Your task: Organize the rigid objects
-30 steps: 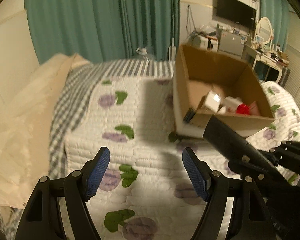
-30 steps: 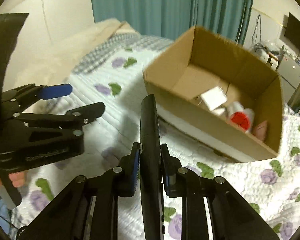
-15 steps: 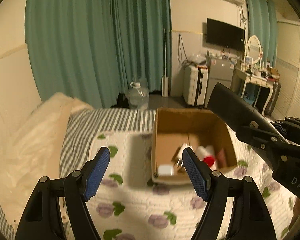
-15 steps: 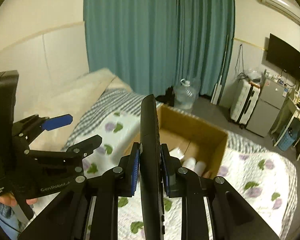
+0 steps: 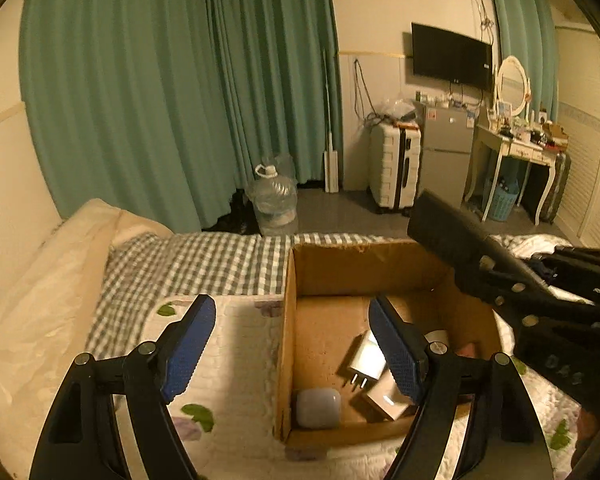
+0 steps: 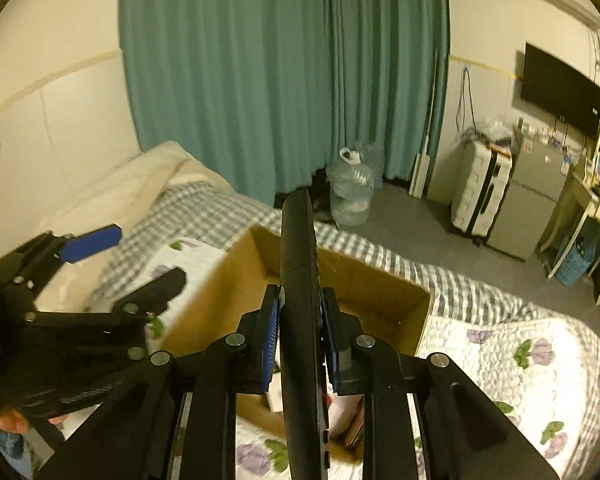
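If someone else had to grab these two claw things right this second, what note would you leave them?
Right gripper: shut on a long black remote control, held over the cardboard box.
Left gripper: open, holding nothing, above the box's left wall.
The box sits on the floral quilt on the bed.
Done: already in the box are a white plug adapter, a small white box, a rounded grey-white case and other items partly hidden.
Left: lower the remote into the box and let go.
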Motion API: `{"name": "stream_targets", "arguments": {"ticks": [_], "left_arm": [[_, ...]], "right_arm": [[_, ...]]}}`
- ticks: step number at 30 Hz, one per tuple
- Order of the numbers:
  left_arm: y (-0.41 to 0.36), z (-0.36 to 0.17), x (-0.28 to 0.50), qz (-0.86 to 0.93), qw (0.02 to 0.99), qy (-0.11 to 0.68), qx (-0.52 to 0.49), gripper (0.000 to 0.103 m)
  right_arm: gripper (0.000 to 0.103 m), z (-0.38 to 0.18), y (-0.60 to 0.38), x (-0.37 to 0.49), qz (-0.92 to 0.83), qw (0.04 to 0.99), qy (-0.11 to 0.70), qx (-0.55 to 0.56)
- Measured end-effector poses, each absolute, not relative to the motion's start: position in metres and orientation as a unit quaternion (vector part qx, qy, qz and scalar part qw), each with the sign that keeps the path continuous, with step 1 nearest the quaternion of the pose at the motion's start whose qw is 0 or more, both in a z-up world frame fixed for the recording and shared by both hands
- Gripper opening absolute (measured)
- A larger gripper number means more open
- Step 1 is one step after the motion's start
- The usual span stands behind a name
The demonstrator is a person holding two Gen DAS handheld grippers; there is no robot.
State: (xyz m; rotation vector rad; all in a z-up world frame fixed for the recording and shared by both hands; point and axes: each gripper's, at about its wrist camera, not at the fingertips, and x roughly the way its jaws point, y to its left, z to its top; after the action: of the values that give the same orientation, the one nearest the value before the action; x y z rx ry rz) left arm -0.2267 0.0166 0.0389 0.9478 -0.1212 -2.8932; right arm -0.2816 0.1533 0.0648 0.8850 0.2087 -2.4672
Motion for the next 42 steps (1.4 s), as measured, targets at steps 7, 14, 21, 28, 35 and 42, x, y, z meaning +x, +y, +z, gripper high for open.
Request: {"name": "stream_targets", "arguments": {"ticks": [7,14,21,28,35,42], "left_arm": [[0.028,0.006,-0.258,-0.942,0.036,-0.05,0.329,0.082],[0.03,-0.002,-0.262,-0.941,0.028,-0.049,0.333,0.082],[0.031,0.036,-0.245,-0.95,0.031,-0.042,0.307,0.082],[0.033,0.105,-0.191,-0.969,0.028,-0.051,0.241,0.082],[0.034,0.162,-0.122,-0.984,0.028,-0.054,0.166,0.082],[0.027,0.177,-0.073,-0.991,0.026,-0.048,0.125,0.085]], "right_arm": [[0.019,-0.007,0.155,-0.333,-0.887,0.247,0.08,0.382],[0.02,-0.03,0.166,-0.345,-0.886,0.235,0.066,0.393],[0.025,0.013,0.18,-0.328,-0.906,0.217,0.049,0.361],[0.033,0.088,0.191,-0.272,-0.931,0.192,0.055,0.305],[0.048,0.156,0.206,-0.202,-0.955,0.161,0.064,0.239],[0.088,0.193,0.221,-0.129,-0.973,0.146,0.044,0.172]]}}
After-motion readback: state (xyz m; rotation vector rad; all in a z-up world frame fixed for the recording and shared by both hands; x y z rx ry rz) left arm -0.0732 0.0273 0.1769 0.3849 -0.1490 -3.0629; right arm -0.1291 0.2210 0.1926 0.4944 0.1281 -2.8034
